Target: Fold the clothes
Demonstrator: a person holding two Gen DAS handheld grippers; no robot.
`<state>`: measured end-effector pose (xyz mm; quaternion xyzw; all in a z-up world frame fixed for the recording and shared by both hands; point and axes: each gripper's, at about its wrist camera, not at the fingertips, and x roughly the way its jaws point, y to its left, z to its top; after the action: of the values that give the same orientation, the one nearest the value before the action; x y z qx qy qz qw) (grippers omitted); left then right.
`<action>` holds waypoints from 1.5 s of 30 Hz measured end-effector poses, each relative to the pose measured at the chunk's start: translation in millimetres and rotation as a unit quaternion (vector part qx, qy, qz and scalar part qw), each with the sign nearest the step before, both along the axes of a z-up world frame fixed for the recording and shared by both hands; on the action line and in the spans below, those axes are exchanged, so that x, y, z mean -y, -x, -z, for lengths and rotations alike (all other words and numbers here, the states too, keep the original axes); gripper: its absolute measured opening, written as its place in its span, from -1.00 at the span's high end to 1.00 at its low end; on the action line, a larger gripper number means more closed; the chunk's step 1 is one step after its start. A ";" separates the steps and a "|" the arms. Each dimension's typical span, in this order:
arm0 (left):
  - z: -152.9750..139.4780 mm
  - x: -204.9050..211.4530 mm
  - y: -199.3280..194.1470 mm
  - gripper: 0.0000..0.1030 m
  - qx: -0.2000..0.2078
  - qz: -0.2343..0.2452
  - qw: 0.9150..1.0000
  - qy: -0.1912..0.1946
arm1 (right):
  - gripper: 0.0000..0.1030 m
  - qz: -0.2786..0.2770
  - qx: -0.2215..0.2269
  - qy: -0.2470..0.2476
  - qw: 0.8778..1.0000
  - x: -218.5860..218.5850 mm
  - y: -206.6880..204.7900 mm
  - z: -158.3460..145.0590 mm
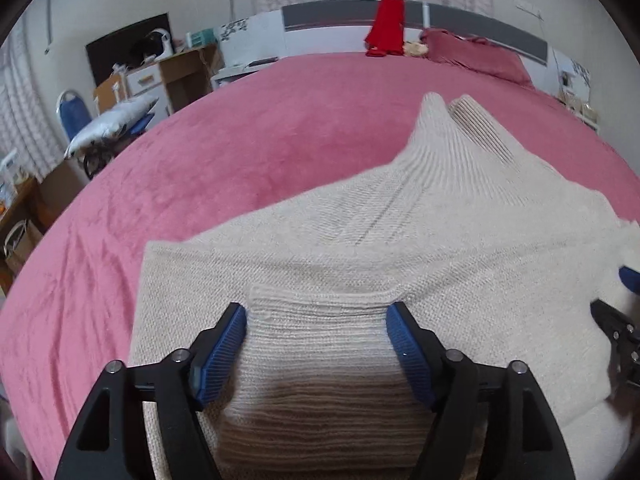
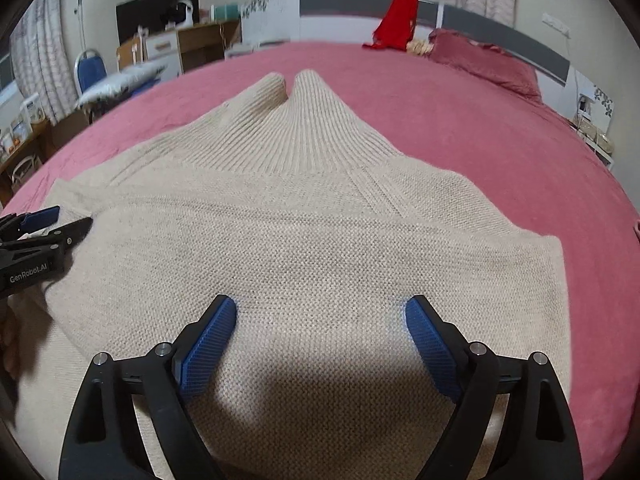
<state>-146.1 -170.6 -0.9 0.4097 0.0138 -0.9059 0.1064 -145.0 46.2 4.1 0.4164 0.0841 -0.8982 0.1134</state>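
Note:
A cream knit sweater [image 2: 304, 232] lies spread on the pink bedspread [image 2: 500, 152], its two ribbed sleeves [image 2: 292, 96] side by side and pointing toward the headboard. My left gripper [image 1: 318, 332] is open over the near edge, and a ribbed band of the sweater [image 1: 320, 344] fills the gap between its blue pads [image 1: 224, 356]. My right gripper [image 2: 320, 320] is open just above the sweater's plain-knit body, holding nothing. Each gripper shows at the edge of the other's view: the right gripper [image 1: 616, 320] and the left gripper [image 2: 52, 224].
A red garment [image 1: 386, 26] hangs over the grey headboard [image 1: 328, 16], with a dark pink pillow [image 1: 476, 54] beside it. Left of the bed stand a blue chair [image 1: 74, 110], a wooden desk [image 1: 188, 72] and clutter. Bare bedspread [image 1: 240, 152] stretches left of the sweater.

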 end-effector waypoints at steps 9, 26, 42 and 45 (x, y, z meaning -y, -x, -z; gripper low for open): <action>4.1 10.7 2.1 -0.72 0.003 -0.020 0.999 -0.032 | -0.72 -0.055 -0.003 0.021 0.998 -0.6 58.8 -62.6; 6.9 10.3 3.0 -0.86 0.009 -0.038 0.999 -0.037 | -0.68 -0.089 0.081 -0.039 0.992 76.8 253.8 -24.1; 7.5 19.4 4.0 -0.97 0.010 -0.047 0.998 -0.047 | 0.75 -0.192 0.025 0.127 0.973 50.4 106.1 -118.4; 6.5 20.1 3.2 -0.97 0.010 -0.048 0.998 -0.050 | 0.75 -0.249 -0.001 0.109 0.962 35.5 26.4 -119.4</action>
<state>-149.3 -190.7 -7.4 0.4225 0.0778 -0.8938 0.1287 -171.5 10.7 123.5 0.3661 0.0869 -0.8457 0.3785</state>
